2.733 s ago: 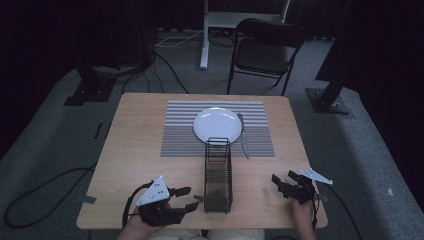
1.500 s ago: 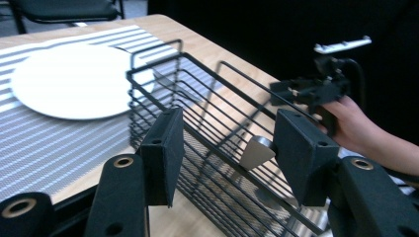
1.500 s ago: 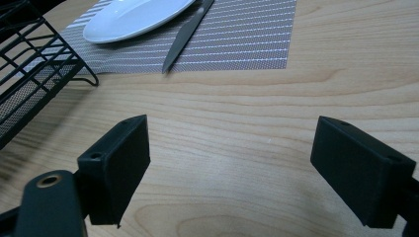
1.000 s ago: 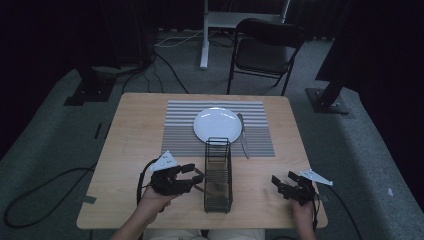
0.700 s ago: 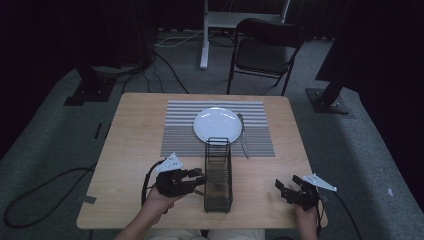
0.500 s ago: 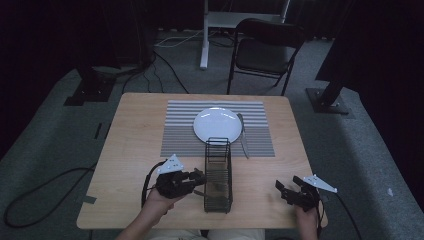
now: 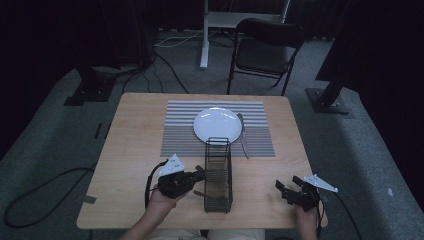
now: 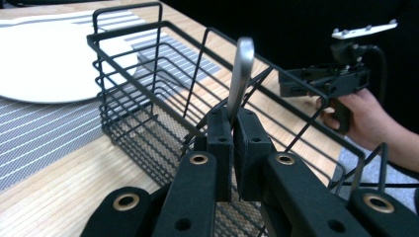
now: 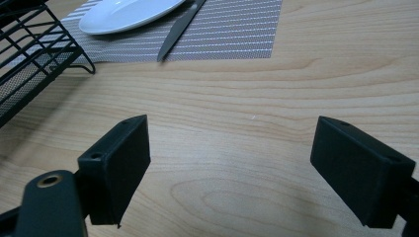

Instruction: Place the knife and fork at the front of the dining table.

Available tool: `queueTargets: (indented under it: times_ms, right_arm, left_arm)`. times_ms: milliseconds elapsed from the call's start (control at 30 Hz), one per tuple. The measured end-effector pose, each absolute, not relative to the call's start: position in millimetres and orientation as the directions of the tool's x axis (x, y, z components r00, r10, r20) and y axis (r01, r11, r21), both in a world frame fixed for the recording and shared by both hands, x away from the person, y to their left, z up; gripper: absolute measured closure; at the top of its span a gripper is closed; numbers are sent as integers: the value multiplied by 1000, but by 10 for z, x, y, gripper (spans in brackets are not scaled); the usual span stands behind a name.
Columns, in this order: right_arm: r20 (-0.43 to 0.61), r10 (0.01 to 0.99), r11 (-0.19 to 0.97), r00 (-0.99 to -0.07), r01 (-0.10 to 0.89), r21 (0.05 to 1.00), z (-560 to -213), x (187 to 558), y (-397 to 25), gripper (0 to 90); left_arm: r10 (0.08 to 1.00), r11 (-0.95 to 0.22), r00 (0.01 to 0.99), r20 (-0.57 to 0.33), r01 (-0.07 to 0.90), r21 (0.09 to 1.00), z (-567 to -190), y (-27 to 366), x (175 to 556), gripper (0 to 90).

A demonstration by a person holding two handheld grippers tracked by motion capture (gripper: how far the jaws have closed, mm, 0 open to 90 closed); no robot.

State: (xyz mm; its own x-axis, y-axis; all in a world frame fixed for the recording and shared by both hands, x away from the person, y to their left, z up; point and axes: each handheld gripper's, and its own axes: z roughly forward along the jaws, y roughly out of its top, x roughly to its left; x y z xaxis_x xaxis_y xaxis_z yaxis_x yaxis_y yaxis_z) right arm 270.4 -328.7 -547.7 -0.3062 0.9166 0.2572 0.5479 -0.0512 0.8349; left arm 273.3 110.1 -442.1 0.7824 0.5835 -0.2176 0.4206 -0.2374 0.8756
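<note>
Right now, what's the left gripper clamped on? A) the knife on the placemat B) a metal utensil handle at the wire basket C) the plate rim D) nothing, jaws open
B: in the left gripper view the left gripper has its jaws shut on a flat metal utensil handle rising beside the wire basket.

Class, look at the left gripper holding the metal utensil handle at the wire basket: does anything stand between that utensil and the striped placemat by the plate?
Yes. The left gripper is shut on the utensil handle, which sits inside the wire basket; the basket's wire walls stand between it and the placemat.
</note>
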Motion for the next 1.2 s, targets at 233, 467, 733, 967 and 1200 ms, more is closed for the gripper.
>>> queueTargets:
  times_ms: [233, 467, 733, 967, 1200]
  right_arm:
    - [258, 919, -59, -299, 540, 840, -5476, 2693, -3292, 148]
    - [241, 925, -44, -292, 551, 834, -5476, 2697, -3278, 148]
    - [261, 921, -61, -288, 555, 830, -5479, 2701, -3294, 148]
    - [271, 918, -69, -290, 555, 829, -5481, 2703, -3305, 148]
    - [276, 916, -72, -291, 558, 826, -5483, 2707, -3307, 148]
  left_arm:
    - [583, -217, 785, -207, 396, 892, -4356, 1105, 2729, 866]
    - [572, -177, 791, -218, 379, 908, -4262, 1169, 2723, 866]
    - [547, -121, 807, -222, 339, 933, -4073, 1233, 2718, 866]
    - [535, -64, 817, -214, 292, 954, -3810, 1314, 2714, 866]
    - [541, -7, 821, -186, 225, 974, -3520, 1463, 2670, 866]
